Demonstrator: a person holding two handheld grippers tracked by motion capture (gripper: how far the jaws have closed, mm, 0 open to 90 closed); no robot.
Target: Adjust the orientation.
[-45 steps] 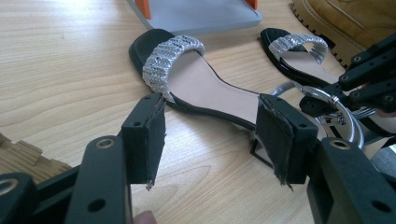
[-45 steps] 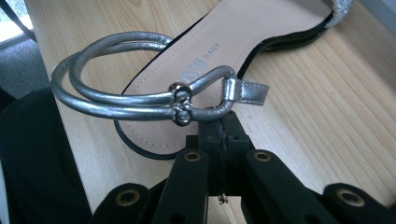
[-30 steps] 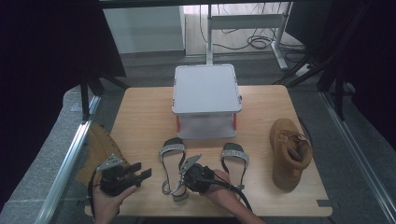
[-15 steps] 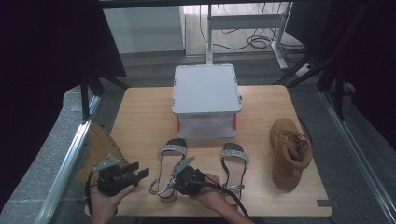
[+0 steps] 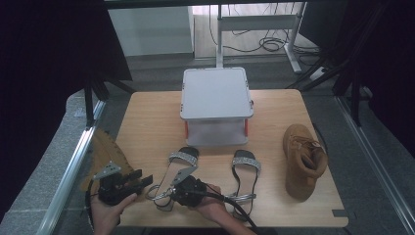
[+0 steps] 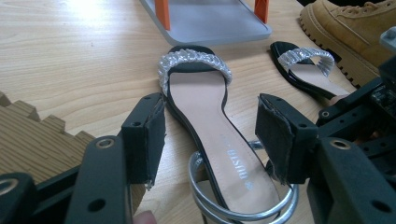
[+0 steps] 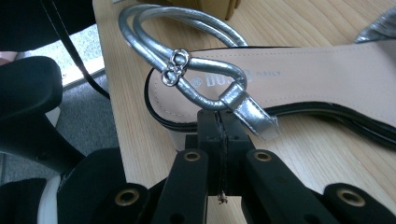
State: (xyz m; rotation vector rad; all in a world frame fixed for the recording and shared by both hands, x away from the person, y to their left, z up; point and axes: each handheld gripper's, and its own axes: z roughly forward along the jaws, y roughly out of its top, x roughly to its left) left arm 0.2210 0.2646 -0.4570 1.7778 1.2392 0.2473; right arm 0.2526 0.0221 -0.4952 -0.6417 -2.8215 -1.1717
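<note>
Silver-strapped sandal point(image 5: 177, 177) lies at the table's point(image 5: 147, 122) seven o'clock; light, floppy; right gripper point(image 7: 219, 123) pinches its strap shut; left gripper point(image 6: 210, 135) gapes empty; grip the firm sole.

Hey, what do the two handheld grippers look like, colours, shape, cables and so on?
Both are black. The left gripper carries a grey three-cornered plate on top, and its claw has two blocky jaws faced with flat dark pads; round metal-ringed holes dot the jaw arms. The right gripper trails a thick black cable toward the table's near edge. No sleeves are visible at the hands.
</note>
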